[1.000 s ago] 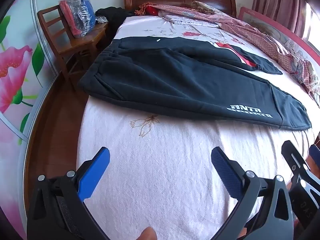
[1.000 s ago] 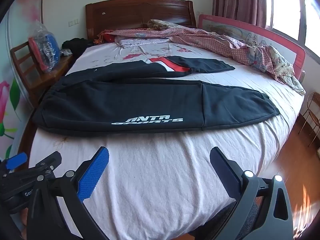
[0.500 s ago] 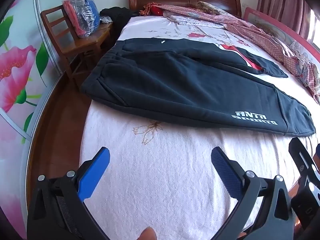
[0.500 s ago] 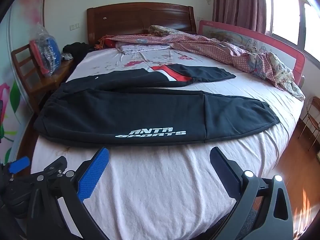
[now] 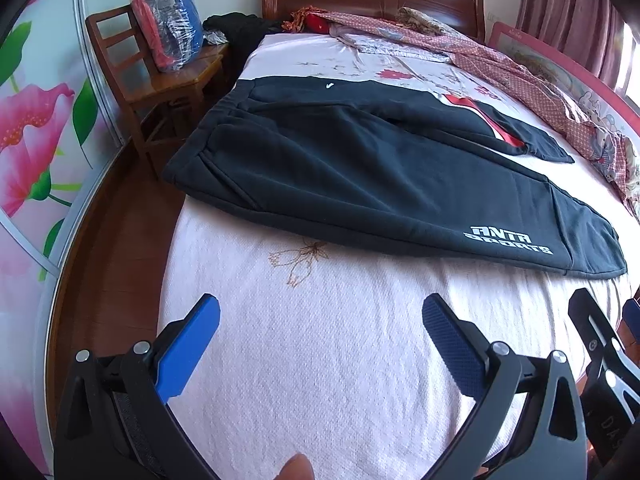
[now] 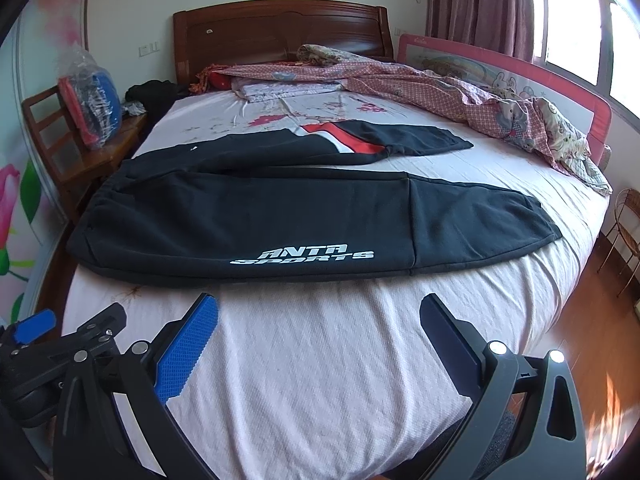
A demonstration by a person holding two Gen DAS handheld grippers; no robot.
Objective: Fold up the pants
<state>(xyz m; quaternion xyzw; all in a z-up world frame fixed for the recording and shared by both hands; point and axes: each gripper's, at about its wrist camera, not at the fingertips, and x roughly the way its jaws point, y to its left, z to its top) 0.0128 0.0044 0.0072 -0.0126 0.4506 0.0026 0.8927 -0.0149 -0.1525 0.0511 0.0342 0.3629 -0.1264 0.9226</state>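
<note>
Both grippers [image 5: 320, 320] [image 6: 318, 318] gape empty; the pants [image 6: 280, 216] look soft and floppy, best pinched at waistband and cuff.

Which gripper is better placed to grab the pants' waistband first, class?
Left. The left gripper, open, faces the waistband end; the right gripper, also open, faces the pants near their cuffs.

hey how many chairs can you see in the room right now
2. A wooden chair stands left of the bed, holding a plastic-wrapped bundle. A wicker chair shows partly at the right edge. Others may be out of view.
</note>
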